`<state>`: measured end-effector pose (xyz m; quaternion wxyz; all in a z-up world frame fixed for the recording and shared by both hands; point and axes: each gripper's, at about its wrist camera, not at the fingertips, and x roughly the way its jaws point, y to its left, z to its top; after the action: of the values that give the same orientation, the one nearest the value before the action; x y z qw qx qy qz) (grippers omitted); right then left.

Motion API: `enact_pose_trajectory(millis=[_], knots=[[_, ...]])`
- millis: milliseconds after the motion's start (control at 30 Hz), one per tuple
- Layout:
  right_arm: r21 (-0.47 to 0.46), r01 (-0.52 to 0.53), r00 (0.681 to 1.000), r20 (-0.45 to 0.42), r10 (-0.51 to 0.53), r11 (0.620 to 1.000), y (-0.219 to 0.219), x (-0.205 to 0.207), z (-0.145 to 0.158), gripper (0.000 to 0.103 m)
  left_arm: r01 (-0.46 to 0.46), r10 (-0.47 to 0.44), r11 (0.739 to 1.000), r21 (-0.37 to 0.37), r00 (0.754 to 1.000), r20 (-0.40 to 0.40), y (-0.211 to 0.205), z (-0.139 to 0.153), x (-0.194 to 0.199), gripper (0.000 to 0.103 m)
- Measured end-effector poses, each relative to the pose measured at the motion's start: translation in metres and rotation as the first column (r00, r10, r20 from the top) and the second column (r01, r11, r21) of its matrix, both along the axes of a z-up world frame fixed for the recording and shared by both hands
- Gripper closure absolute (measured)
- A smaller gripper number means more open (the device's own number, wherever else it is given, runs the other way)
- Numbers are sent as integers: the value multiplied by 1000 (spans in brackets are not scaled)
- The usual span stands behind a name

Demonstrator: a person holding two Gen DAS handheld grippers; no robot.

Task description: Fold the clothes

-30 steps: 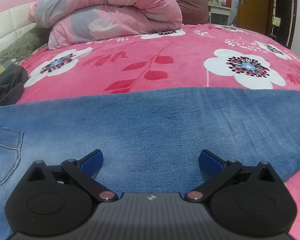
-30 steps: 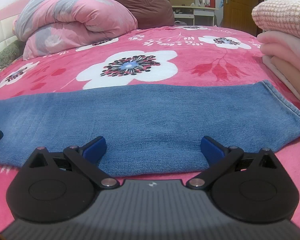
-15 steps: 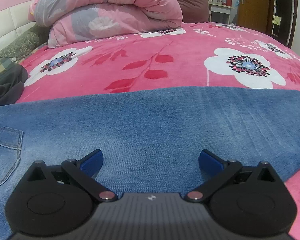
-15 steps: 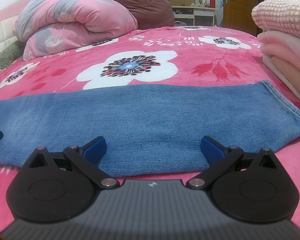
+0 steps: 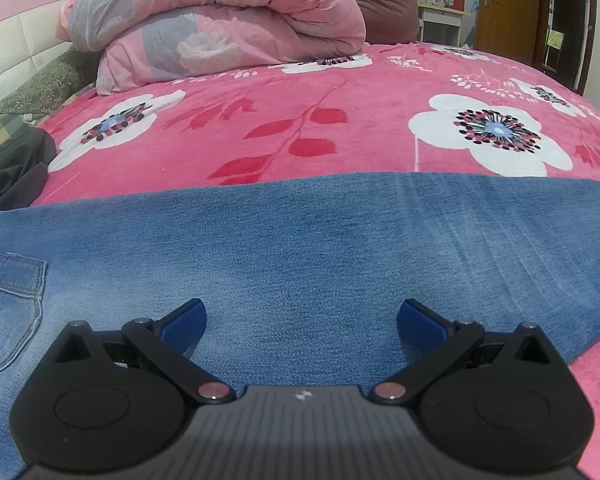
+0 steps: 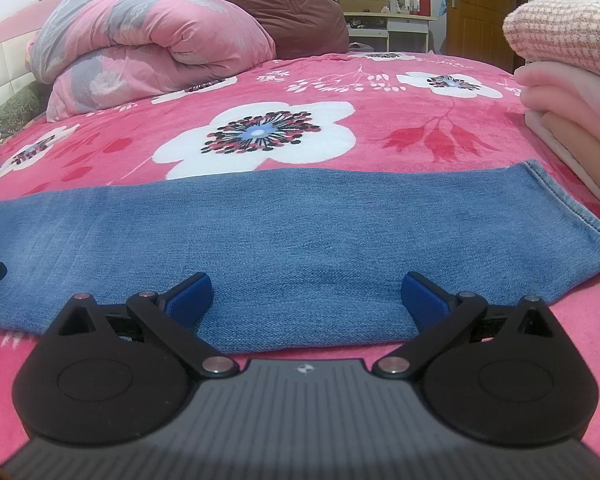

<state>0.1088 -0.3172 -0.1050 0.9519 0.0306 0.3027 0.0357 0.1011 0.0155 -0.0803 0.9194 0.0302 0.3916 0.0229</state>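
Observation:
Blue jeans (image 5: 300, 240) lie flat across a pink flowered bedspread (image 5: 300, 120), folded lengthwise. A back pocket (image 5: 8, 304) shows at the left in the left wrist view. The leg hem (image 6: 572, 216) ends at the right in the right wrist view. My left gripper (image 5: 302, 320) is open, low over the jeans' near edge with denim under its blue pads (image 5: 184, 320). My right gripper (image 6: 306, 296) is open too, hovering at the near edge of the leg (image 6: 300, 240), nothing pinched between its fingers.
A rolled pink and grey quilt (image 5: 220, 24) and a brown cushion (image 6: 276, 4) sit at the head of the bed. Folded pink clothes (image 6: 572, 80) are stacked at the right. Dark clothing (image 5: 12, 176) lies at the left edge. A door (image 6: 484, 8) and a cluttered desk (image 6: 388, 20) stand behind.

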Motion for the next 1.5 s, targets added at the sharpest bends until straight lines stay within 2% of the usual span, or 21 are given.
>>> enact_pose_trajectory(millis=[1500], knots=[[1, 0, 1000, 1, 0, 1000, 0, 0, 0, 1, -14, 14, 1000, 5, 999, -32, -2, 3, 2, 0]])
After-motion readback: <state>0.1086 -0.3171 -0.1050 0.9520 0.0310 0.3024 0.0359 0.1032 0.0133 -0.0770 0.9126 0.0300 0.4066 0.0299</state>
